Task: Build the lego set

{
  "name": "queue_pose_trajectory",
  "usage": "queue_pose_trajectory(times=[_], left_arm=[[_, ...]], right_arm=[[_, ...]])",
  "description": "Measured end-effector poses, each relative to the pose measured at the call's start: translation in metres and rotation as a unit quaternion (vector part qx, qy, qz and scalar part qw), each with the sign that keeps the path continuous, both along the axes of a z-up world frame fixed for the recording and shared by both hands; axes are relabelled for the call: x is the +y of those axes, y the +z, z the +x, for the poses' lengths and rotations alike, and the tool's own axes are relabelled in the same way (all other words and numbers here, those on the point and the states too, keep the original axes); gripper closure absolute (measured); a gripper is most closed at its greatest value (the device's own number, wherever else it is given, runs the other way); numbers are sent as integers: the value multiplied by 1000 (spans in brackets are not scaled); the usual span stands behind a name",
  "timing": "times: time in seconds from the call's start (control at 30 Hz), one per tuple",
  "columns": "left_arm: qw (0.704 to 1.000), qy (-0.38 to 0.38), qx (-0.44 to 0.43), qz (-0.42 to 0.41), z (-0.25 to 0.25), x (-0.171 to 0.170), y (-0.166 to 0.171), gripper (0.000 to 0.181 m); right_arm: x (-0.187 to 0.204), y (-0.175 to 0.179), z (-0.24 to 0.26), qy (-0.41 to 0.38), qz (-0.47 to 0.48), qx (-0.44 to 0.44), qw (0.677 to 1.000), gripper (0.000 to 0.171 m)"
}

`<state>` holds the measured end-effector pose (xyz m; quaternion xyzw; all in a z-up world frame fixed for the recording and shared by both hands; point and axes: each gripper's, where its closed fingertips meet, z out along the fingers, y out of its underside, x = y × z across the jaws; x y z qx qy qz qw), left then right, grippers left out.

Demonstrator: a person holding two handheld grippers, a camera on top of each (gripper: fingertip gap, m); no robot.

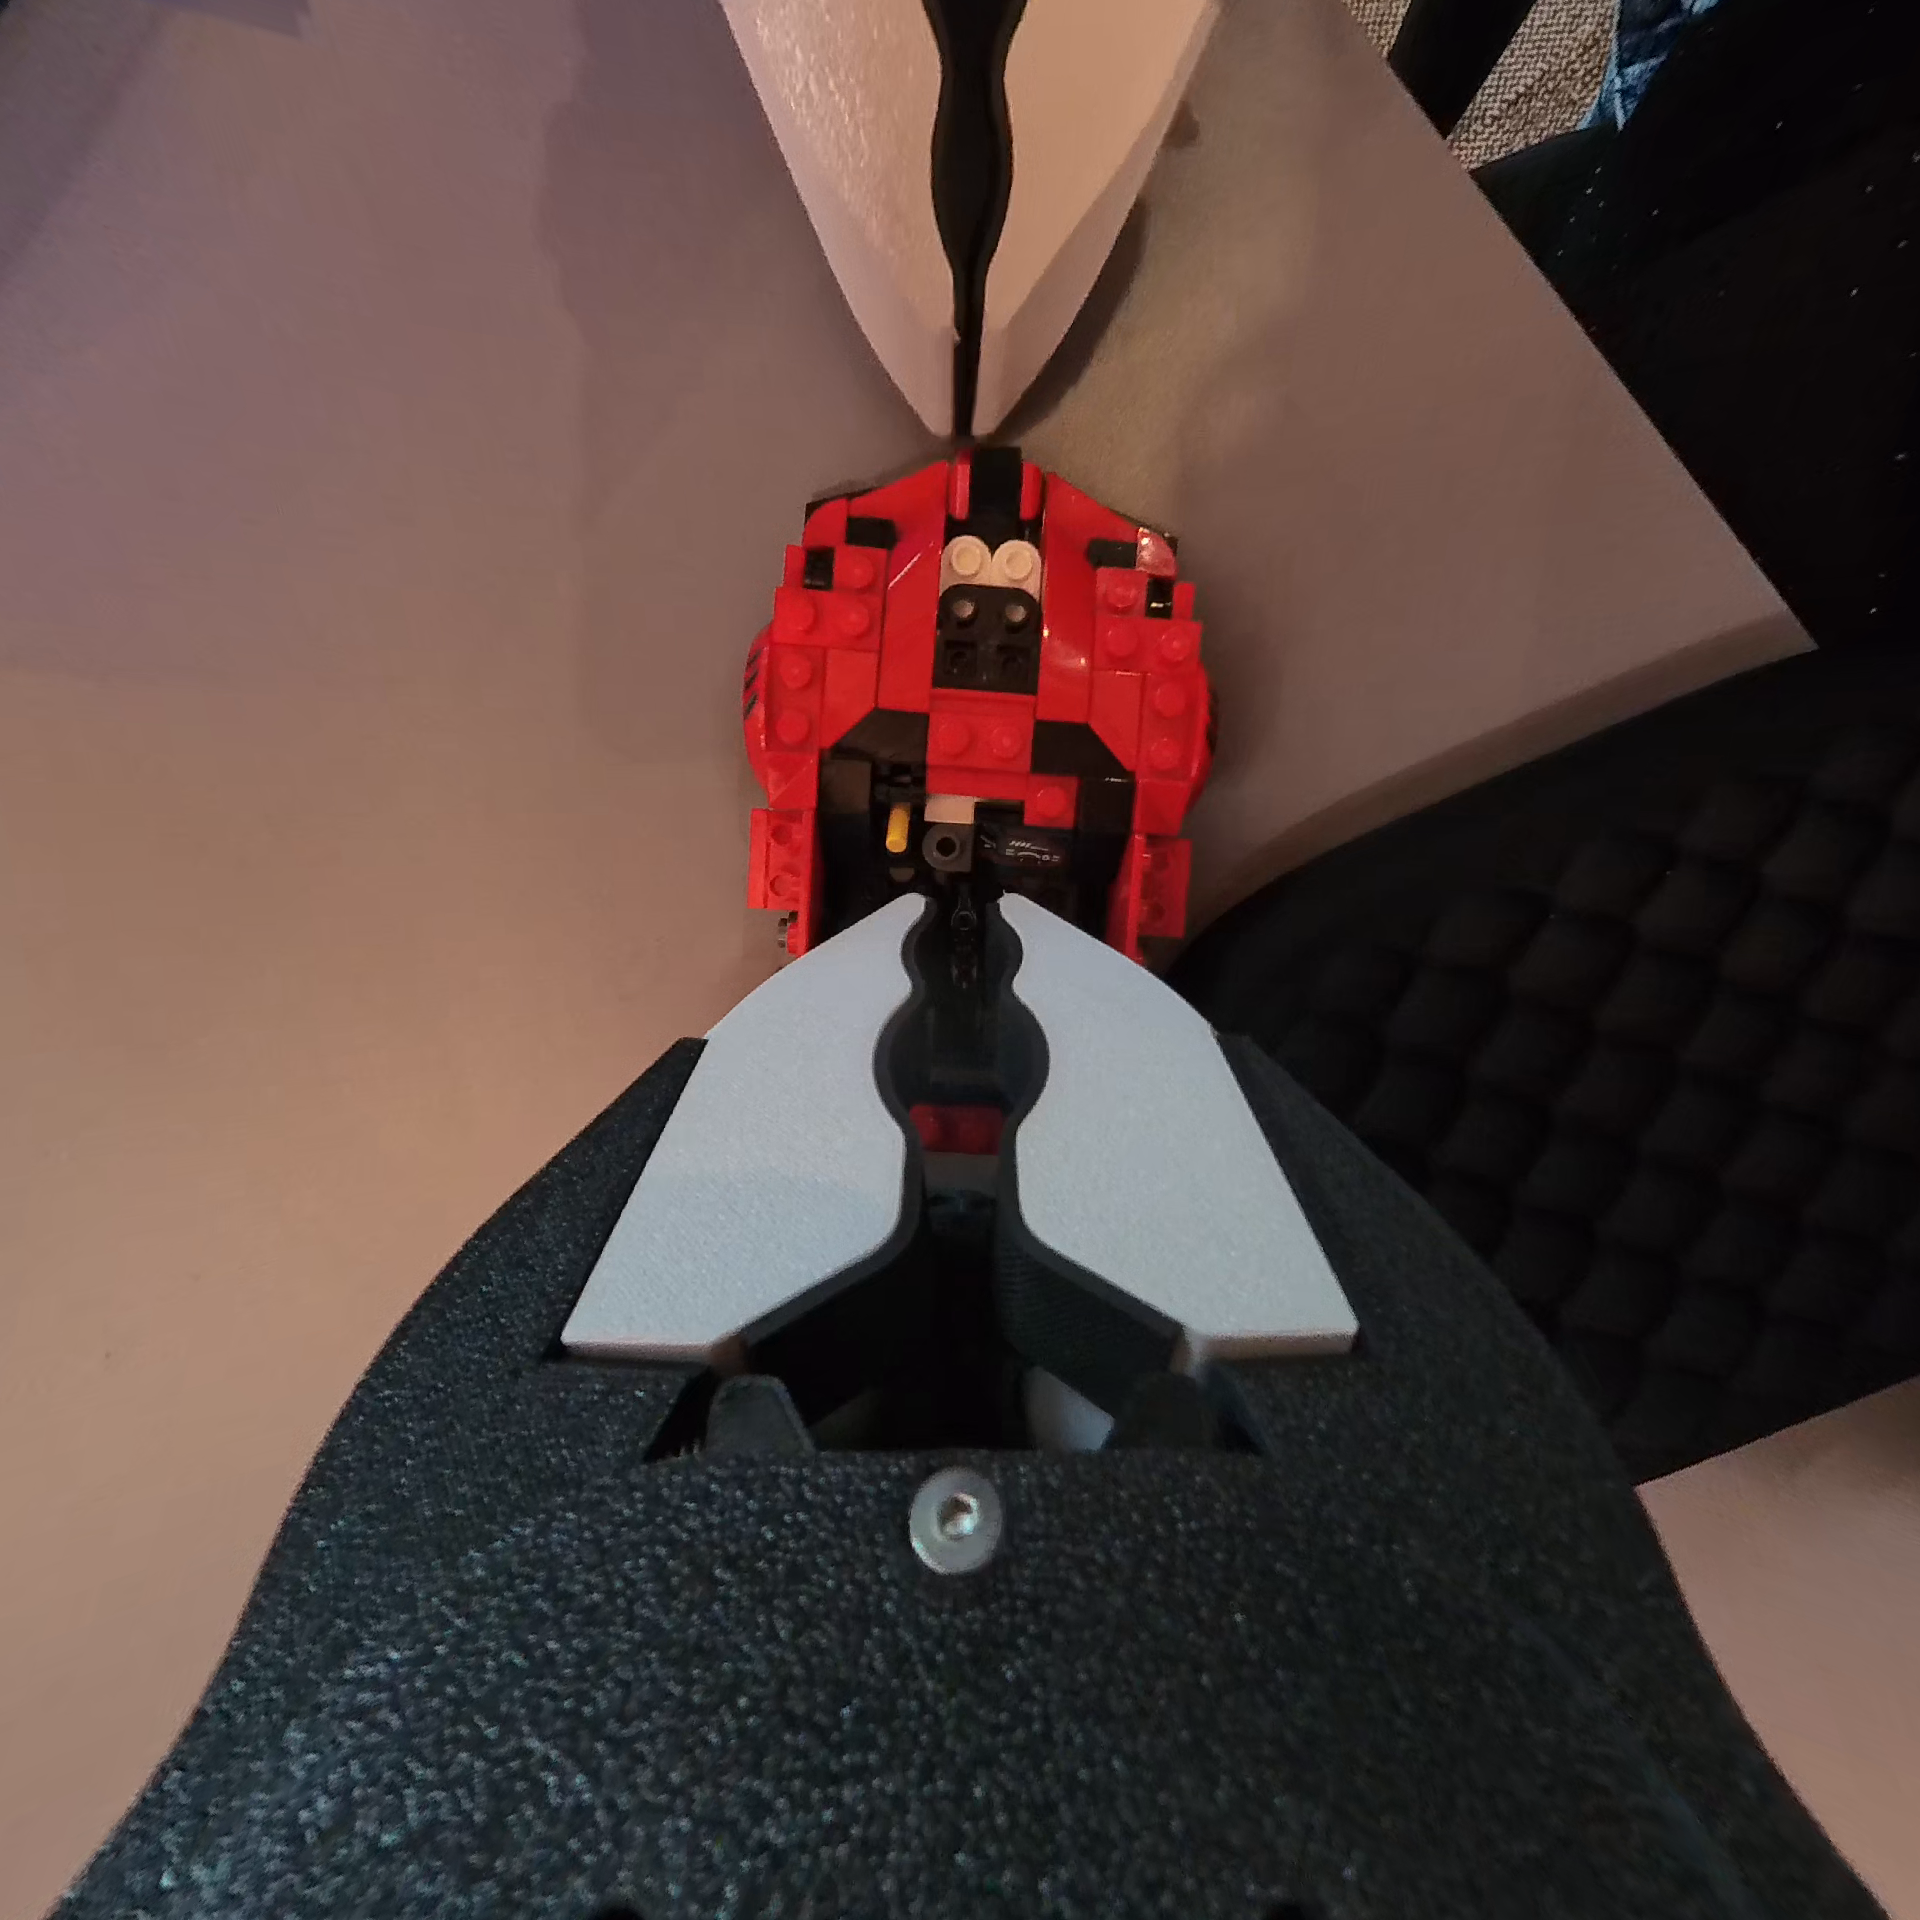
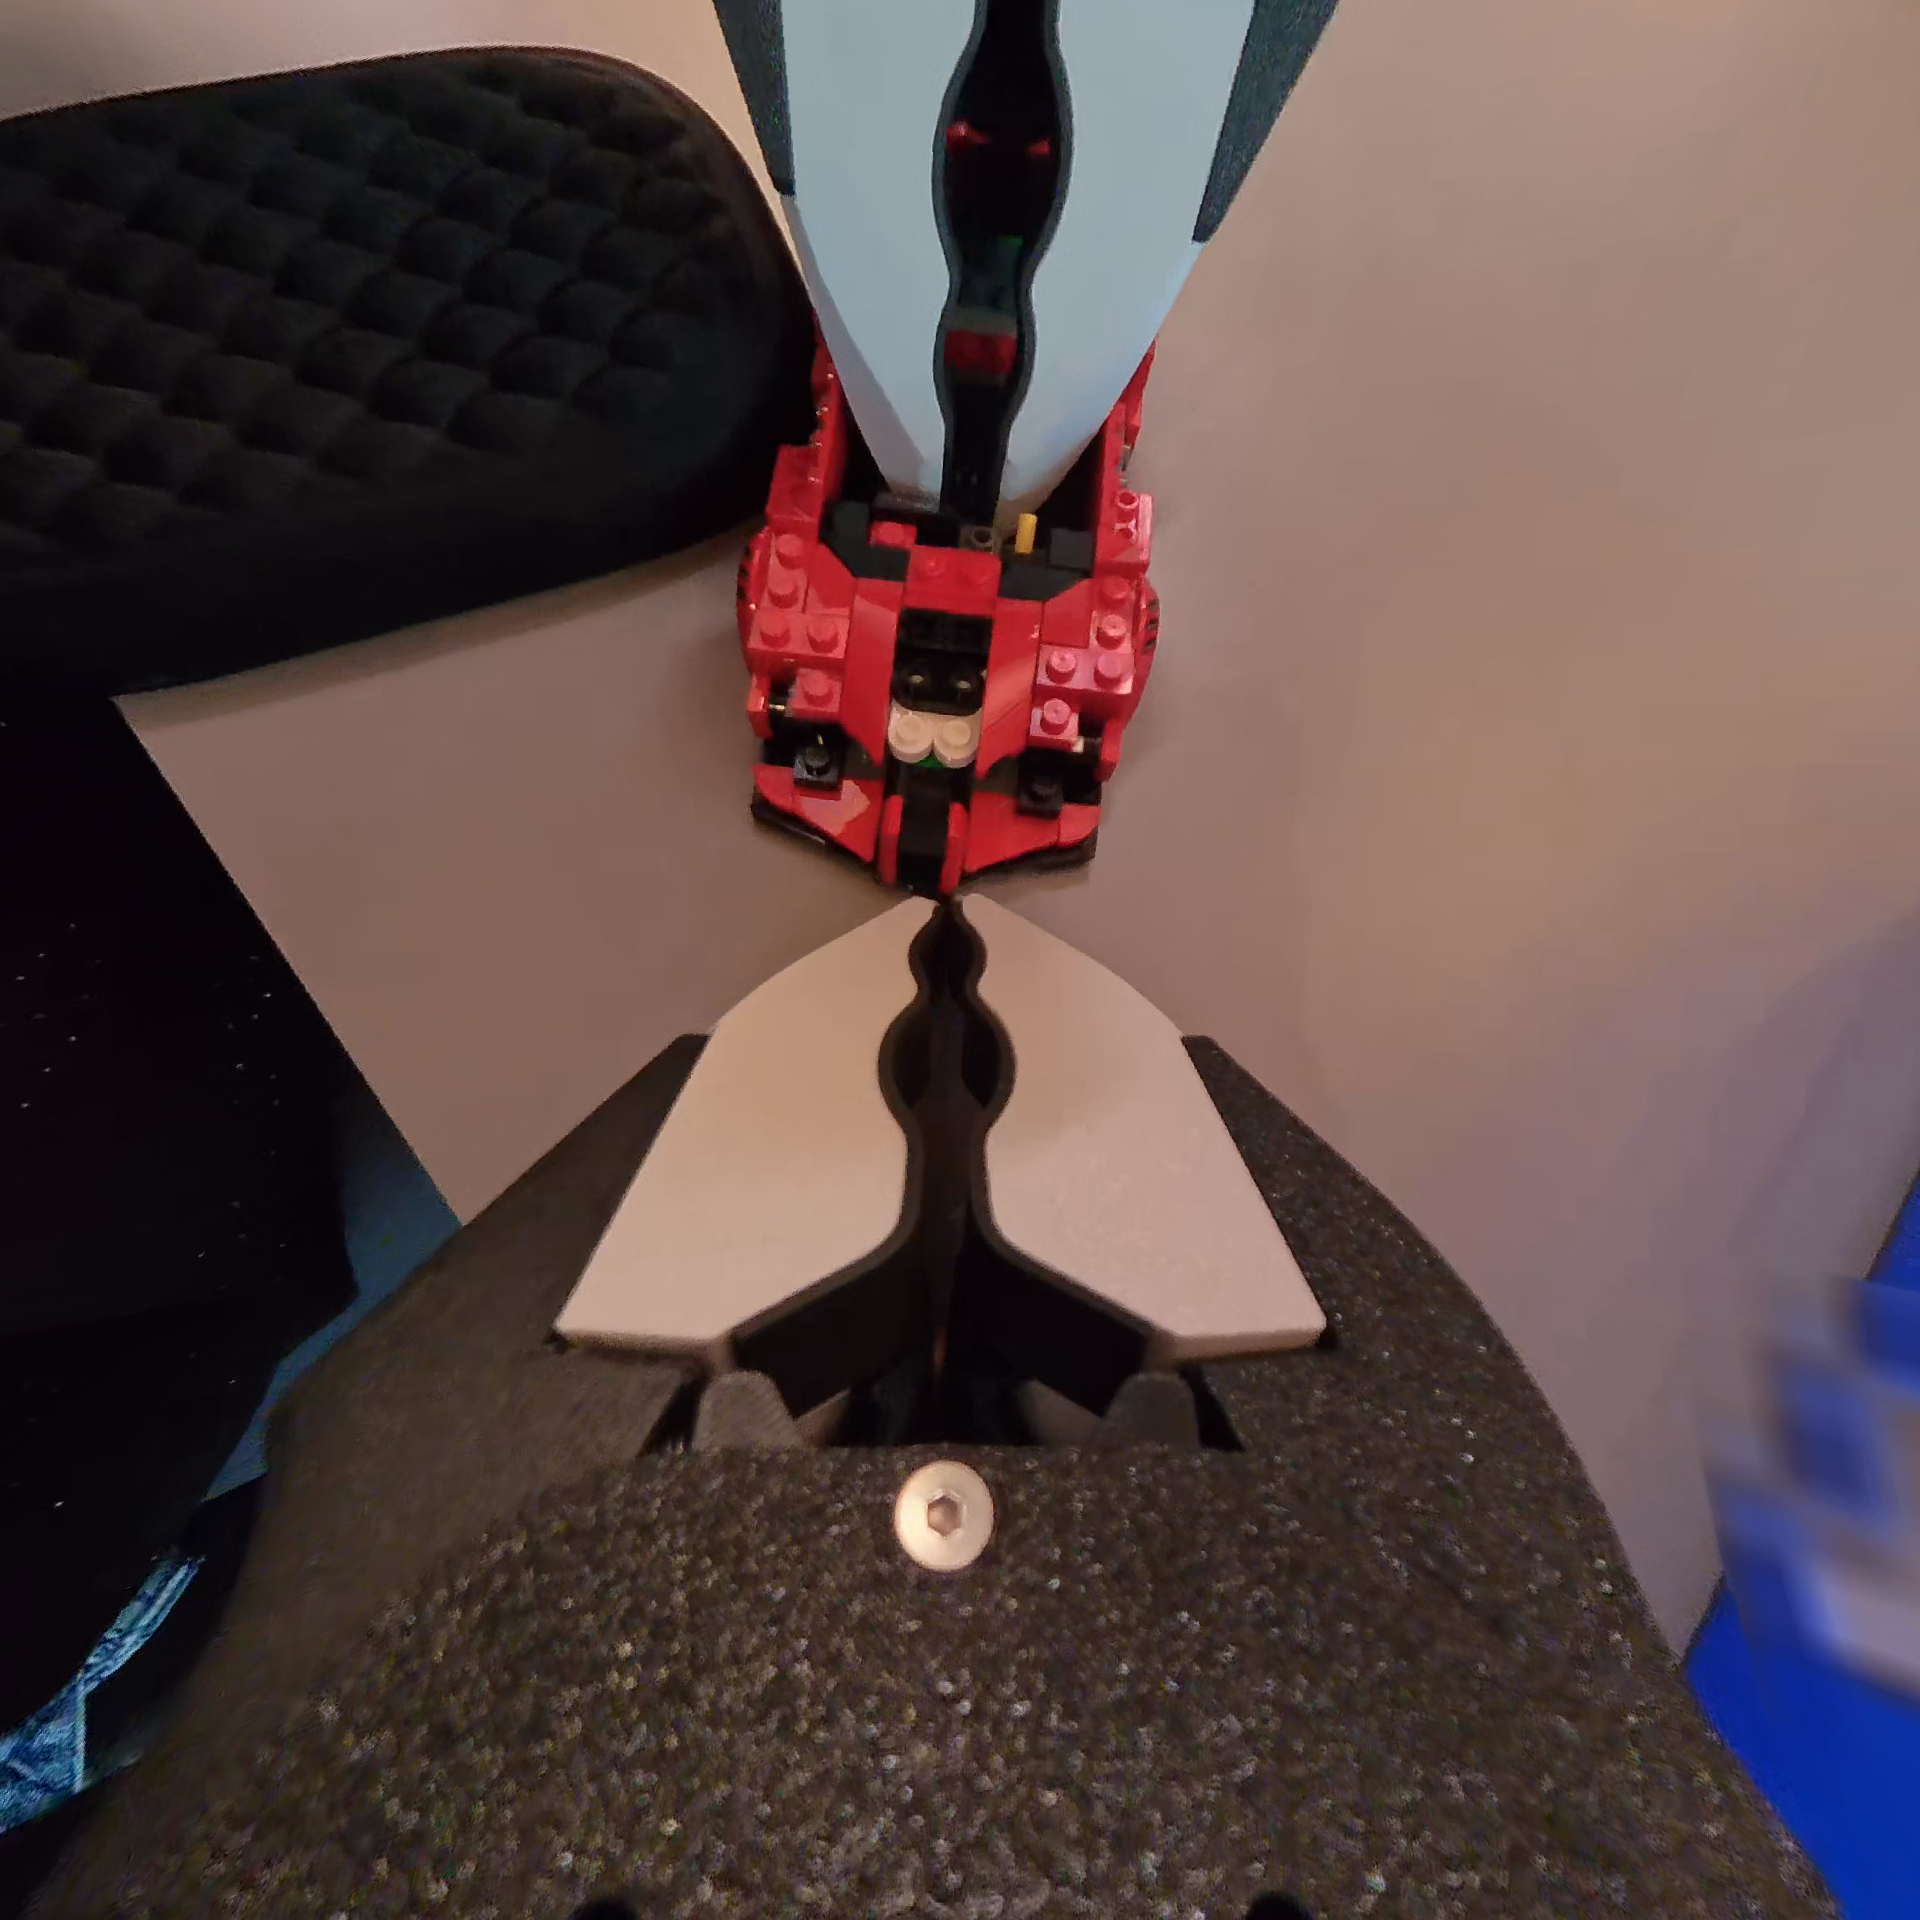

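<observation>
Only rightward, blue object (image 2: 1808,1621) beside table (image 2: 1455,727).

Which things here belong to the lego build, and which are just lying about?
In play:
- red lego car, half built
- left gripper, fingers closed over the car's rear
- right gripper, fingers shut at the car's nose

Lying about:
- black quilted cushion
- table
- blue thing, blurred

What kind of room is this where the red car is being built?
Probably a home or office desk, though that is a guess. The red lego car sits on a plain pale tabletop, a black padded cushion lies at its edge, and carpet-like floor shows beyond the corner.
</observation>
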<state>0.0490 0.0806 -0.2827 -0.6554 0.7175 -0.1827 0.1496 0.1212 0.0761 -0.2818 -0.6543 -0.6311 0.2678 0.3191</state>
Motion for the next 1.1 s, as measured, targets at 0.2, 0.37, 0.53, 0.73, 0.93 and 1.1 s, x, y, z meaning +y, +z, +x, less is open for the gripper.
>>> queue_pose_trajectory(times=[0.2,0.37,0.53,0.73,0.93,1.1], left_arm=[[1000,-5,-2,-1,0,0,0,173],[999,-38,-7,-5,1,-3,0,173],[995,-95,-2,-8,1,-4,1,173],[991,-135,12,3,1,-4,1,174],[988,-152,27,14,2,-5,1,173],[986,-162,32,18,3,-8,1,173]], right_arm=[[-4,0,5,1,-17,2,1000,161],[-12,3,14,9,-14,15,1000,160],[-14,10,24,4,-4,27,1000,159],[-27,2,11,31,-22,15,999,158],[-31,1,3,35,-17,8,999,162],[-34,0,-1,34,-22,6,999,163]])
